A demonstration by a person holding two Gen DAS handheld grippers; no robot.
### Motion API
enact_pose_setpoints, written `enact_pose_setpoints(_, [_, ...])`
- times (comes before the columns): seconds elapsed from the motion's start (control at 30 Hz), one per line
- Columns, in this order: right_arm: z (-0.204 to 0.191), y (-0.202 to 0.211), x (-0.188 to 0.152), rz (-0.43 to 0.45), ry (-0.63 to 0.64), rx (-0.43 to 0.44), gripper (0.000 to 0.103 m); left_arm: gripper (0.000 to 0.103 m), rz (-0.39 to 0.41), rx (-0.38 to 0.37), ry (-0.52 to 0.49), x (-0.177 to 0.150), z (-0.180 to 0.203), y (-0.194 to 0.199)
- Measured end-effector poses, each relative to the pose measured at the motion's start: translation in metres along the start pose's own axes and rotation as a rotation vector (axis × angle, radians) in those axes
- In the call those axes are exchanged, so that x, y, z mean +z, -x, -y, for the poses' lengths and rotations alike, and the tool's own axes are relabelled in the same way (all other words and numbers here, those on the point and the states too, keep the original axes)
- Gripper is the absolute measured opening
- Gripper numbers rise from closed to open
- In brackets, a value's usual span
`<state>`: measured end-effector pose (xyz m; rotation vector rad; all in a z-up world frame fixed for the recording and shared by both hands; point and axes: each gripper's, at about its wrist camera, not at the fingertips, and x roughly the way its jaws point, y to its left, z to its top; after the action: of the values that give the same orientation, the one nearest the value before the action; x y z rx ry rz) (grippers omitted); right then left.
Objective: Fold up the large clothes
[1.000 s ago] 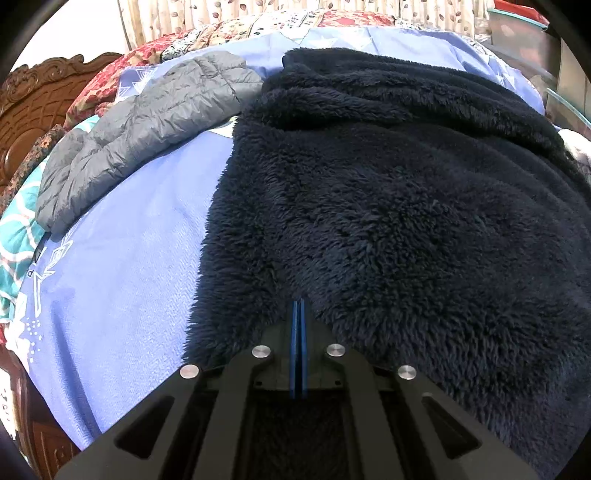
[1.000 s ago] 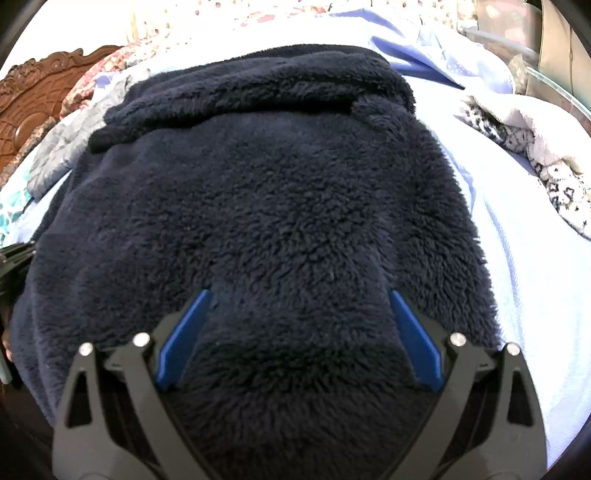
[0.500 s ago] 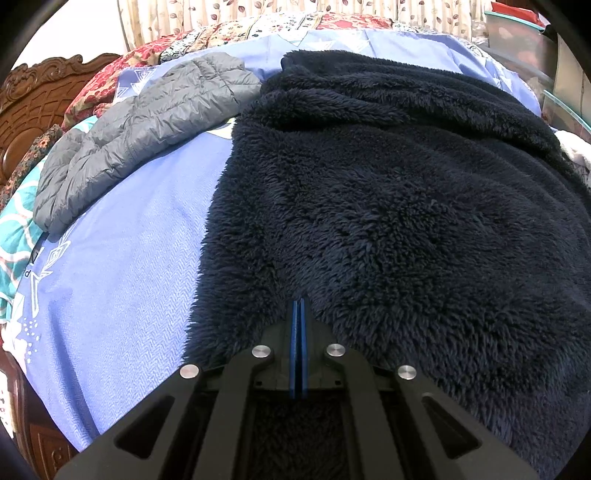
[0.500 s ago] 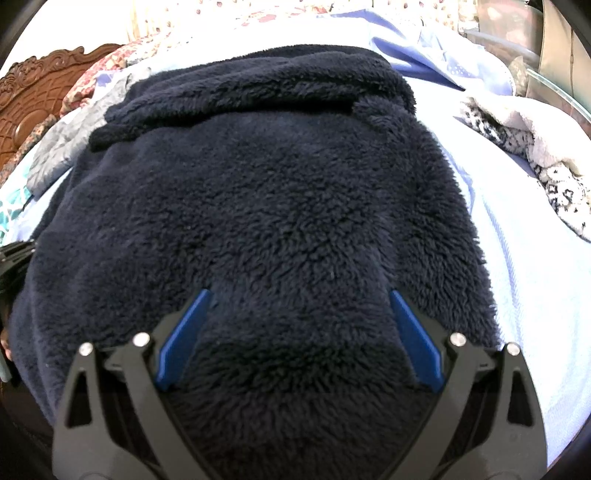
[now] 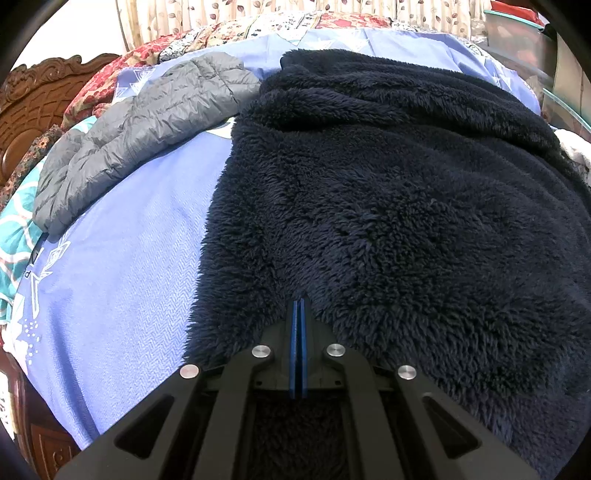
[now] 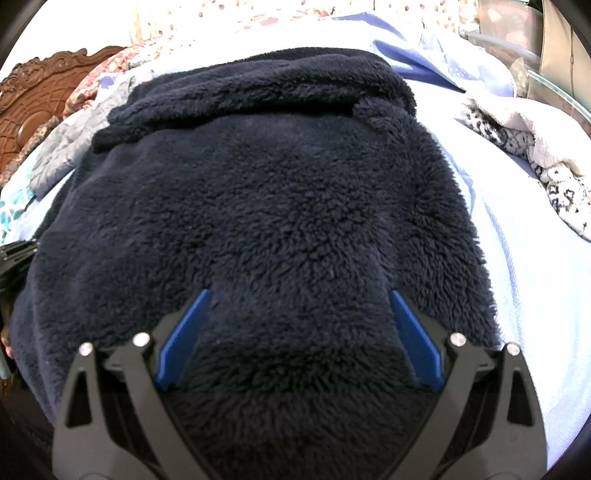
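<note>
Far left in my left wrist view: carved brown wooden headboard (image 5: 33, 99), then a grey quilted puffer jacket (image 5: 136, 136) lying on the pale blue woven bedsheet (image 5: 122, 266), clear of the work. Next over, the task item: a big navy fluffy fleece garment (image 5: 388, 206) spread flat on the sheet, long axis running away from me toward the headboard end, far end doubled into a thick roll. My left gripper (image 5: 298, 306) sits at the near hem close to the fleece's left edge, blue pads pressed together; whether pile is pinched between them I cannot tell, the tips are buried in the fluff. Right wrist view: my right gripper (image 6: 297, 299) is spread wide, one blue pad either side of a hump of the same fleece (image 6: 258, 192) at the near hem, not gripping. So both grippers are on the near edge, garment stretching straight ahead, right gripper nearer the right side. My read: right needs to clamp the hem, then both carry it forward toward the roll; thick pile may slip. Far right: a white black-patterned cloth (image 6: 535, 158) bunched on the sheet, apart from the fleece. Behind it, clear storage bins (image 5: 517, 33), contents unreadable.
</note>
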<state>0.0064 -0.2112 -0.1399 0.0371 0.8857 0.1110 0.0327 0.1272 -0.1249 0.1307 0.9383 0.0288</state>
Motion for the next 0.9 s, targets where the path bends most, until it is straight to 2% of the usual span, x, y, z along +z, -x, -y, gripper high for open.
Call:
enact_pose_setpoints(0.3, [-0.0012,0.0003,-0.0008,0.004,-0.001,0.001,0.092,0.026,-0.011,-0.007,0.012,0.0047,-0.0064,-0.0020])
enact_pose_setpoints(0.5, [-0.0015,0.0002,-0.0012,0.005,-0.001,0.001,0.092,0.026,-0.008,0.023,-0.039,0.0048,0.0001,-0.0005])
enact_pose_setpoints(0.73, [-0.0019,-0.0001,-0.0015,0.006,-0.002,0.000,0.092,0.026,-0.012,-0.037,-0.006,0.0052,-0.0082,0.0012])
enact_pose_setpoints(0.9, [-0.0023,0.0000,-0.0019,0.006,-0.002,0.000,0.092,0.026,0.000,-0.023,-0.035,0.0040,-0.0045,0.0028])
